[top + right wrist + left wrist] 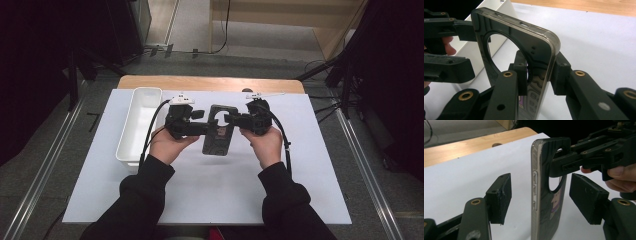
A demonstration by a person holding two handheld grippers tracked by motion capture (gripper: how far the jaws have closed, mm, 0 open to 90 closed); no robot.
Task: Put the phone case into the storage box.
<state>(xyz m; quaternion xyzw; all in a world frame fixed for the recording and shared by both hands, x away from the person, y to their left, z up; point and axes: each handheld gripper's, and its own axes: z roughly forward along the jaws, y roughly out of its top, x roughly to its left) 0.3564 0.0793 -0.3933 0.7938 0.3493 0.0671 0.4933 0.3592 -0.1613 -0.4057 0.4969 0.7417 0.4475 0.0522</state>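
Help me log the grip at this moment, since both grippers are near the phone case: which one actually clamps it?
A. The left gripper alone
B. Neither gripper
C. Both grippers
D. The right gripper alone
D: the right gripper has its pads pressed on both faces of the phone case, while the left gripper only straddles it, with a gap at each pad.

No readable text, label, brand, number or sign in any view. Phone case (pixel 546 202) bears printed picture, purple and pale patches, no legible lettering; same print seen on lower part of case in right gripper view, too distorted to read. Small marks on white tabs on top of each hand-held gripper in high view too small to make out.
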